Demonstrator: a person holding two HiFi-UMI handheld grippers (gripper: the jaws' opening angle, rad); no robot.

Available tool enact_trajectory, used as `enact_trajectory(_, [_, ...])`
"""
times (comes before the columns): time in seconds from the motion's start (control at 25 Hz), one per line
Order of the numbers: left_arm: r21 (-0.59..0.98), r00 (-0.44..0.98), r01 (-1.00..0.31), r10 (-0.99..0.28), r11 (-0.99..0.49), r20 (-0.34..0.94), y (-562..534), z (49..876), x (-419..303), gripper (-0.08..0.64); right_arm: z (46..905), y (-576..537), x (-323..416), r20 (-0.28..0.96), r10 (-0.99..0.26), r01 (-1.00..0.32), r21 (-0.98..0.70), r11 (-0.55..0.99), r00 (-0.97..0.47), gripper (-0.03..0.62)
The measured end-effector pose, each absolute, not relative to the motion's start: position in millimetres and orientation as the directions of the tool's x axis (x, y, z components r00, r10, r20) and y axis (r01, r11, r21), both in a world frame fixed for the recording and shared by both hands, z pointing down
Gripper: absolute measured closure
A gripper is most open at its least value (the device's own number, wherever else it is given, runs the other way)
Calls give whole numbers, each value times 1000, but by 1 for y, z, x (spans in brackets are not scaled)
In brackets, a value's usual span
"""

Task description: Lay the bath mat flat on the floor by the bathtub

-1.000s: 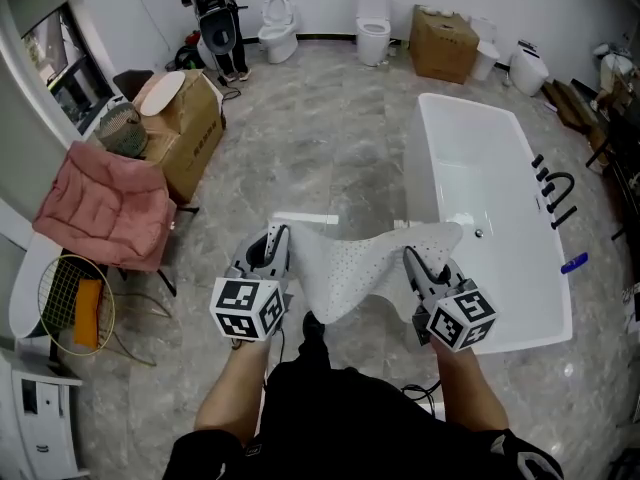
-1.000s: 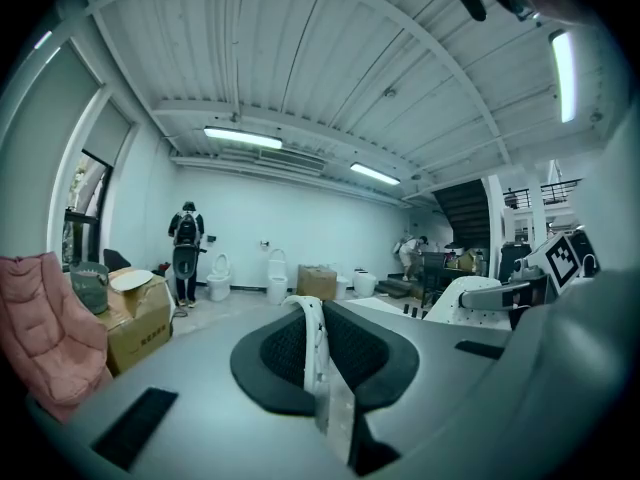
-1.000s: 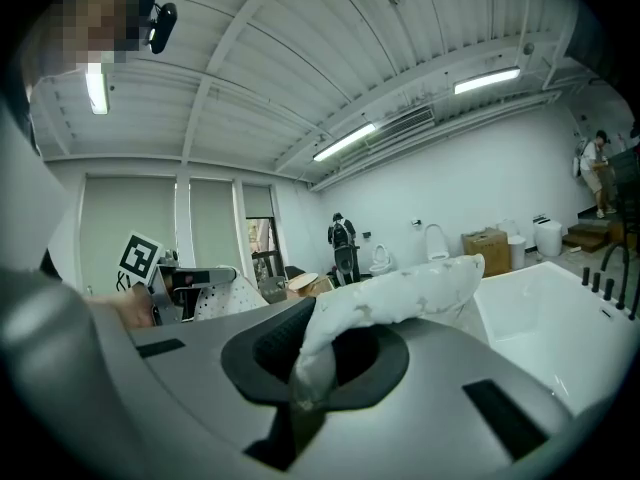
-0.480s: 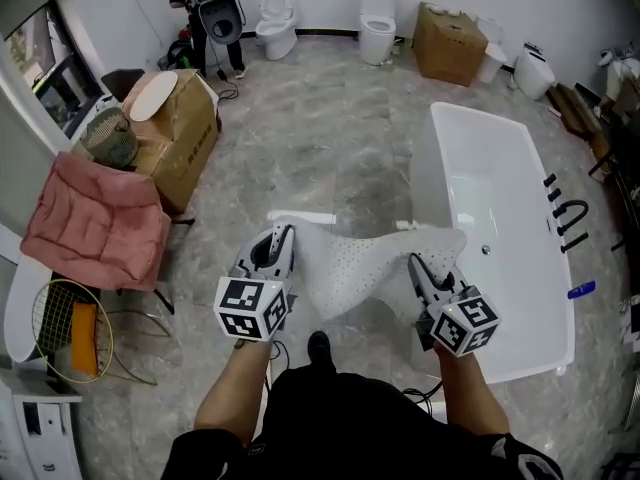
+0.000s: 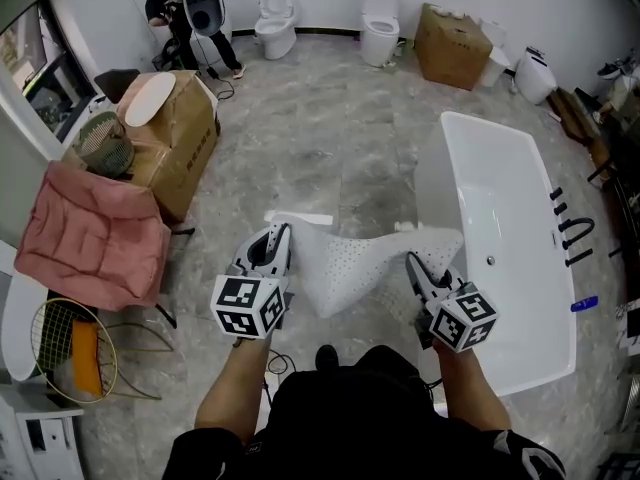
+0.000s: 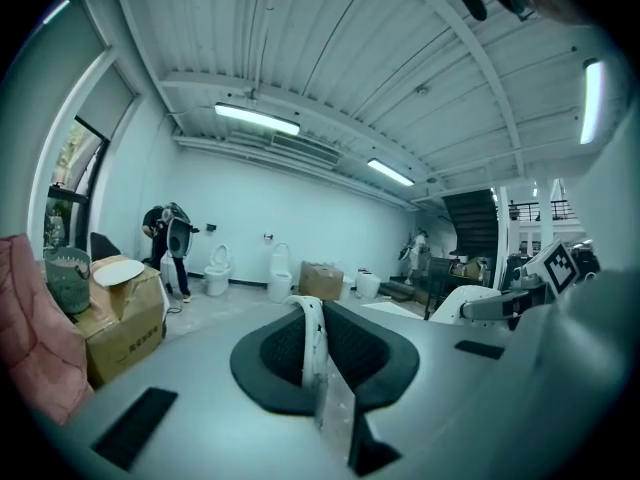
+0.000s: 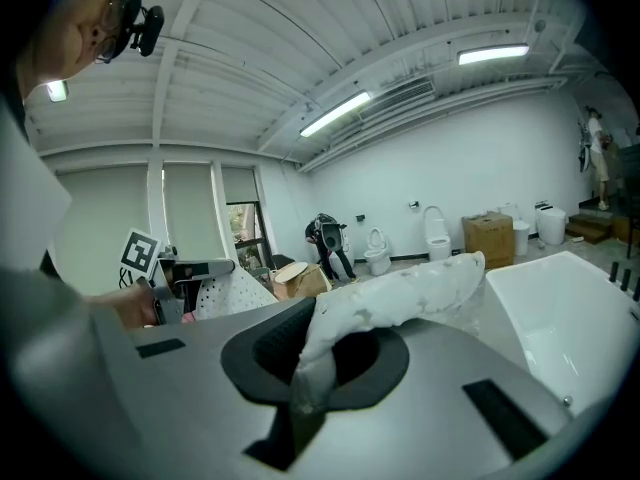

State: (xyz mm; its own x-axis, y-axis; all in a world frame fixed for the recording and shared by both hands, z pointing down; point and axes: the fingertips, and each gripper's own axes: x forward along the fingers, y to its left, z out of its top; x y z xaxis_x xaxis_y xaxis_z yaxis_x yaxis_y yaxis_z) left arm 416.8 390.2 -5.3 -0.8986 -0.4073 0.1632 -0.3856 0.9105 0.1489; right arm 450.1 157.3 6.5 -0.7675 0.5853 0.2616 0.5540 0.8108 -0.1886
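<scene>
Head view alone: whole bath mat slung between left gripper and right gripper, both tight on edges.

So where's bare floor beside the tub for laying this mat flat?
Open floor runs between the bathtub and the cardboard box, up to the toilets. Crowded: the left side, with pink cushion and racket, and the strip right of the bathtub.

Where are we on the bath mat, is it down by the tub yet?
Not yet. Done: the bath mat is picked up, one edge clamped in the left gripper and the other in the right gripper. In hand: it hangs sagging between them, off the floor, close to the bathtub. Left: lower it, spread it flat beside the tub, then release both grippers.
</scene>
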Motion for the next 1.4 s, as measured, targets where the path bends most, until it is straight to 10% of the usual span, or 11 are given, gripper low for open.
enact_trajectory(1.4, [114, -863, -430, -445, 896, 238, 346, -4, 27, 535, 29, 124, 52, 233, 600, 530, -300, 793, -765, 563])
